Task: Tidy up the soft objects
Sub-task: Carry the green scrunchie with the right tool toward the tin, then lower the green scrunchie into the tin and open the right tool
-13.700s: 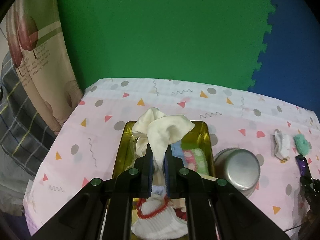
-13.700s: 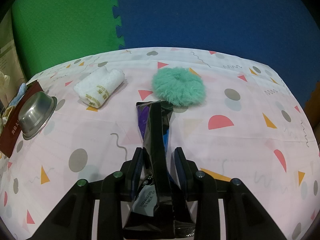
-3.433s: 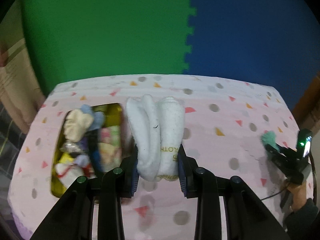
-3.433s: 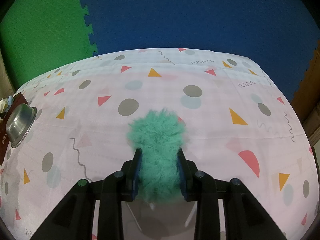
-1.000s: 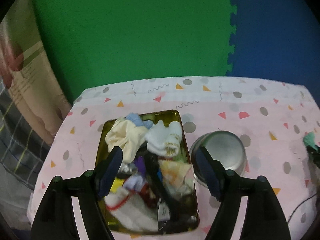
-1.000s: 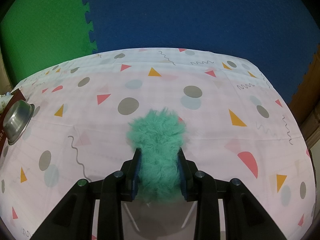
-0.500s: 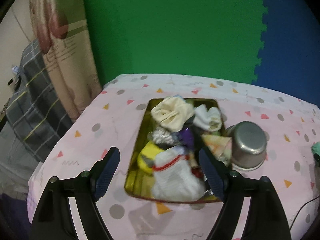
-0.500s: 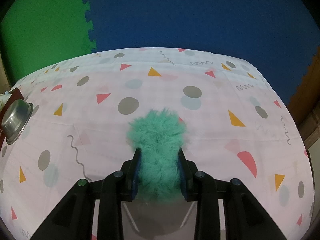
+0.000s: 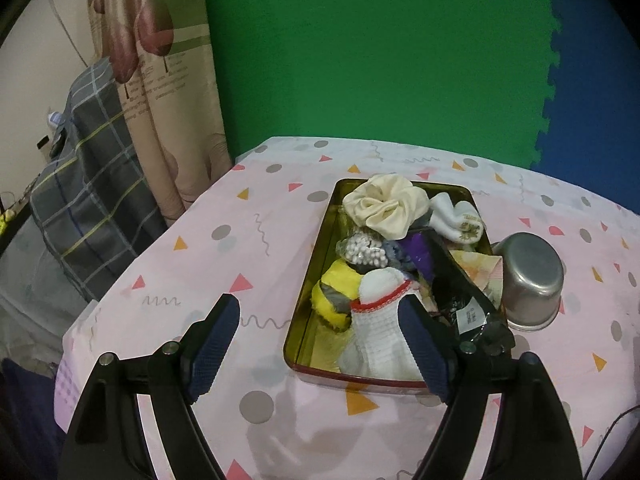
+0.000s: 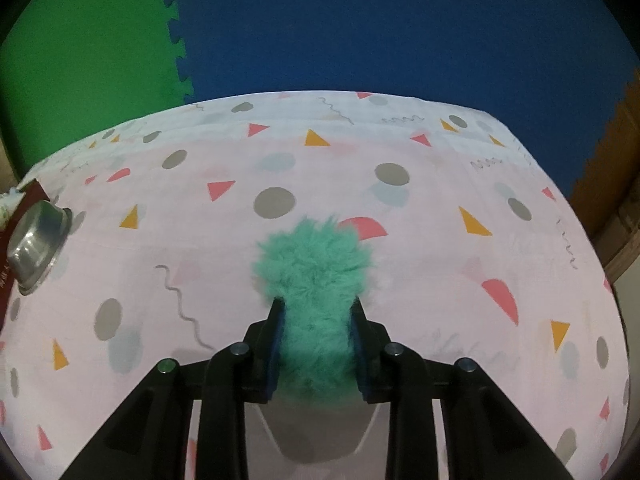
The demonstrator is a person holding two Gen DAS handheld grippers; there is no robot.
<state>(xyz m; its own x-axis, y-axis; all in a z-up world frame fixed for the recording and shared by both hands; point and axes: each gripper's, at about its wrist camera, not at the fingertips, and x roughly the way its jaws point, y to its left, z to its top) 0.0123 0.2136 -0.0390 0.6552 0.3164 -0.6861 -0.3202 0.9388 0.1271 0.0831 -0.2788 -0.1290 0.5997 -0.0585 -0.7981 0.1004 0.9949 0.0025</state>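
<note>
Fluff is filling your right gripper (image 10: 318, 316): its jaws are clamping the teal furry scrunchie (image 10: 314, 264) above the pink patterned tabletop (image 10: 420, 240). Your left gripper (image 9: 320, 340) is hanging with jaws spread wide and holding nothing, near the front end of the gold rectangular metal tin (image 9: 316, 264). That tin is carrying a cream satin scrunchie (image 9: 384, 204), a white rolled sock (image 9: 460, 216), a red-trimmed white sock (image 9: 380, 320) and a black packet (image 9: 456, 284). An upturned steel bowl (image 9: 532, 280) is sitting just beside the tin.
</note>
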